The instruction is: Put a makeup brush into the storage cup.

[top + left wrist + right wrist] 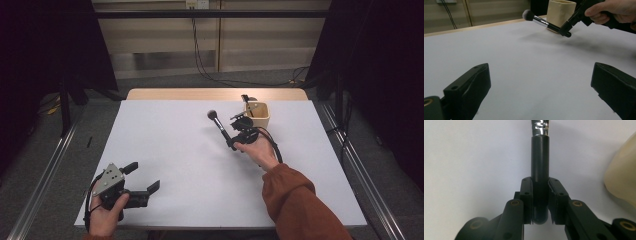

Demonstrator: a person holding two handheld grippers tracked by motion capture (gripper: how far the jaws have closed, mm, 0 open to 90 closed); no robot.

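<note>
A makeup brush (pixel 220 125) with a black handle, a silver ferrule and a grey head is lifted above the white table, its head toward the far left. My right gripper (pixel 233 143) is shut on the handle's end; in the right gripper view both pads press the black handle (pixel 540 170). The left gripper view shows the brush (pixel 541 22) held out in front of a cream-coloured cup (pixel 561 13). My left gripper (pixel 142 177) rests at the near left corner of the table, its jaws wide open with nothing between them (pixel 539 92).
The cream cup (pixel 257 114) stands at the far right of the white table (pixel 175 160), just beyond my right gripper, with a dark item sticking out of it. A wooden strip (pixel 215 94) runs along the far edge. Cables hang behind.
</note>
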